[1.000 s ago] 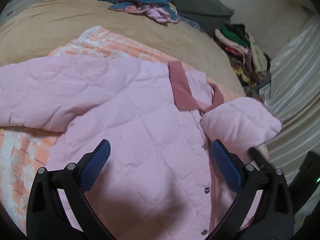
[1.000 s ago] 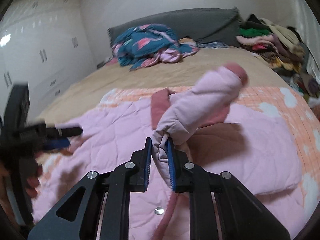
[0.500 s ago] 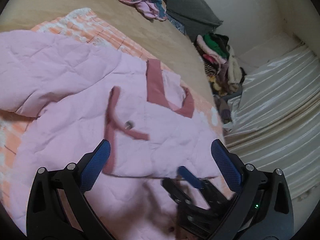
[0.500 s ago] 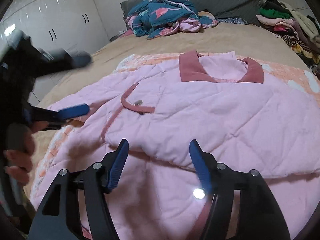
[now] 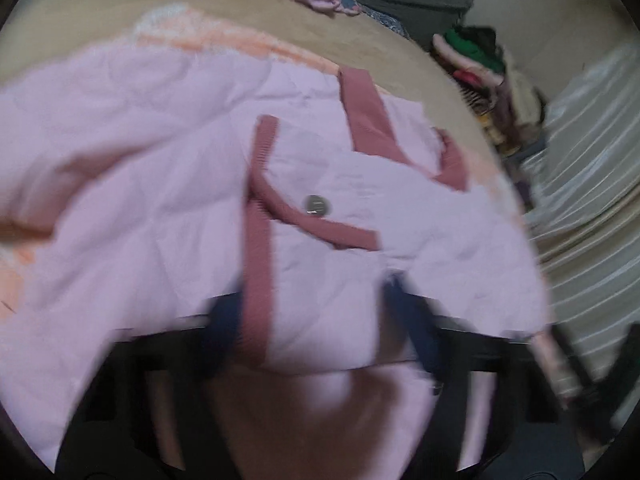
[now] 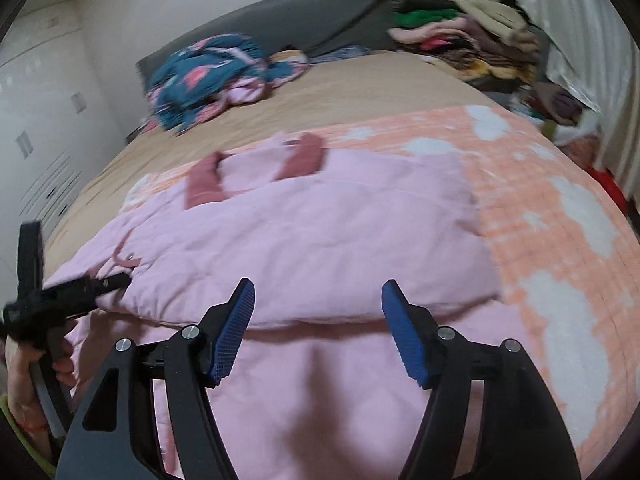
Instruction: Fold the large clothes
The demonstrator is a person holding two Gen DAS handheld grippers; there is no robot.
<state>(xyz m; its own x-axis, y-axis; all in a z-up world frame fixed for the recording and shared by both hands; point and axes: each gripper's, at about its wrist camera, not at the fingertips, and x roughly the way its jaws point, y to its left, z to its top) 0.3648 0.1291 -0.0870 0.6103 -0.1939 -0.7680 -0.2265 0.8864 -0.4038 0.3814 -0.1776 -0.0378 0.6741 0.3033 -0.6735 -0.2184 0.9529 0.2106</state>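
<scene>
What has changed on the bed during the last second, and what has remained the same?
The right gripper let go of the sleeve, which now lies folded across the pink jacket; its jaws stand open. The left gripper moved in around the sleeve's cuff end. The orange blanket and the clothes pile stayed put.

- The right gripper [image 6: 318, 330] is held wide apart above the pink jacket [image 6: 320, 240].
- The left gripper [image 6: 116, 280] is seen at nine o'clock — its tip against the folded sleeve [image 6: 248, 276].
</scene>
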